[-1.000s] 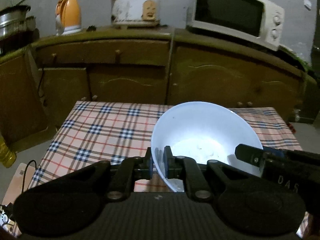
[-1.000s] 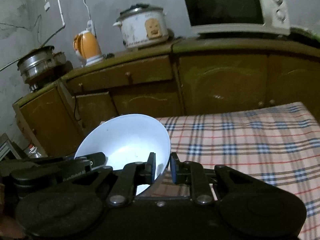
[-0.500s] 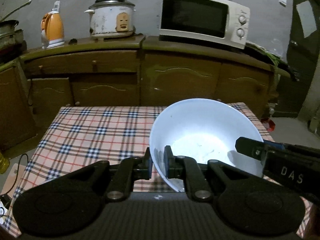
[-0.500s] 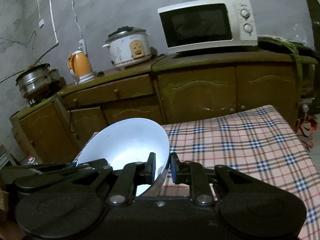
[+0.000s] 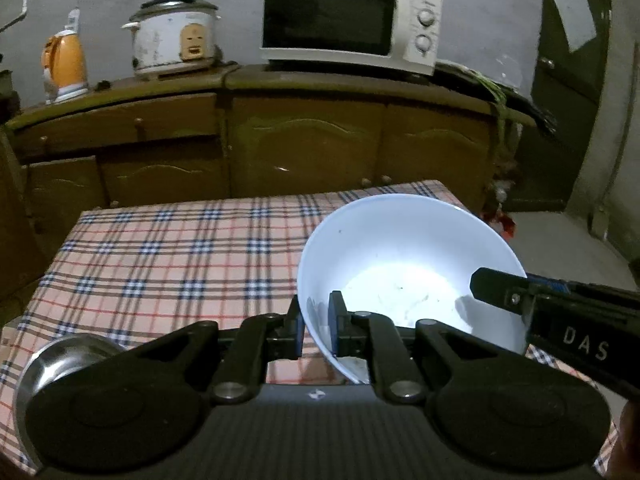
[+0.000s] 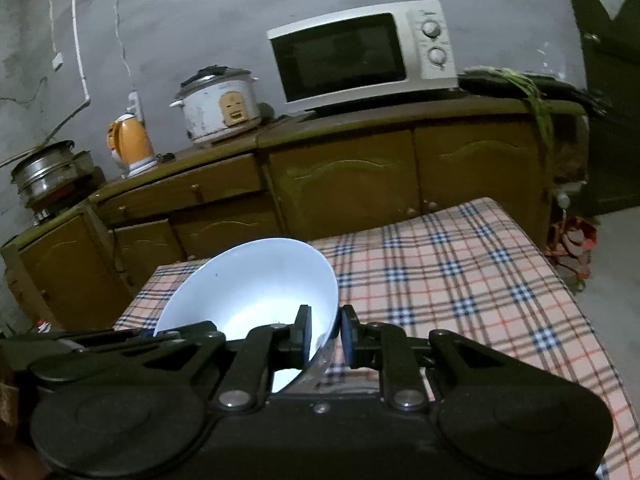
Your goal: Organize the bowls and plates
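White bowl [image 5: 404, 276] up off the checked tablecloth [image 5: 168, 256], carried tilted over the table's right half, pinched from both sides at once. Left gripper [image 5: 314, 328] clamped on the near-left rim, one finger outside the wall, the other finger [image 5: 336, 320] inside the bowl. Right gripper [image 6: 324, 334] clamped on the opposite rim, wall thin between its blue-edged pads, one inside, one out. Seen from the left wrist, right gripper's black finger reaching in over the far-right rim, letters "DAS" printed on its body. Bowl interior lit bright at the bottom, a few dark specks and faint smears across the glaze. Mouth of the bowl angled toward the cupboards, base toward the cameras.

Steel bowl [image 5: 60, 364] sitting on the cloth at lower left of the left wrist view, largely hidden behind the gripper's body, well apart from the white one. Rest of the cloth bare in both views.

Beyond the table, brown cupboards [image 6: 344, 176] along the wall. On top: white microwave [image 5: 348, 20], white rice cooker [image 5: 172, 40] to its left, orange kettle [image 5: 66, 66] further left. From the right wrist, steel pots [image 6: 48, 172] stacked at the far left end of the counter. Green stalks [image 6: 536, 92] draped over the counter's right end.
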Action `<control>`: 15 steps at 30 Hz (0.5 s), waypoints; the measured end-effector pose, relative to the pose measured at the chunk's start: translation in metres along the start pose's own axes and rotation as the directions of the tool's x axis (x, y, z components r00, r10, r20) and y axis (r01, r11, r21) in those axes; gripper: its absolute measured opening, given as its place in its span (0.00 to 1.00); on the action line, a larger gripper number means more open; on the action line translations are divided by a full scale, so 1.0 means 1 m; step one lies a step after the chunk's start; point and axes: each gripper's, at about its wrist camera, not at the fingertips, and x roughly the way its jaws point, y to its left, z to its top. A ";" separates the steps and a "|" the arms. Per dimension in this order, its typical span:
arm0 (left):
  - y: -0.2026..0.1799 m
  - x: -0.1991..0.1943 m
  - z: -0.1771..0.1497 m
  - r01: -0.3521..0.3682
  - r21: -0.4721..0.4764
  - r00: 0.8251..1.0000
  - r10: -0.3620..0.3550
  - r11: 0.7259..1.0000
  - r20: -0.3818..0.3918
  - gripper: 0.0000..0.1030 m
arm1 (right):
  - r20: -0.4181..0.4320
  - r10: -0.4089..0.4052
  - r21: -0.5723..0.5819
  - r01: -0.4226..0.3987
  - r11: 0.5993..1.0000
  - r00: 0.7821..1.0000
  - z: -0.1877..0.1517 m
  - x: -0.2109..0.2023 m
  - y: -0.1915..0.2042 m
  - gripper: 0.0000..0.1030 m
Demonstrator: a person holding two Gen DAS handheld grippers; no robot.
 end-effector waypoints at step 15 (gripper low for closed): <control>-0.028 0.020 -0.031 0.056 0.041 0.995 -0.053 0.998 -0.081 0.13 | -0.062 -0.047 0.078 0.052 0.996 0.997 -0.041 -0.004 -0.047 0.21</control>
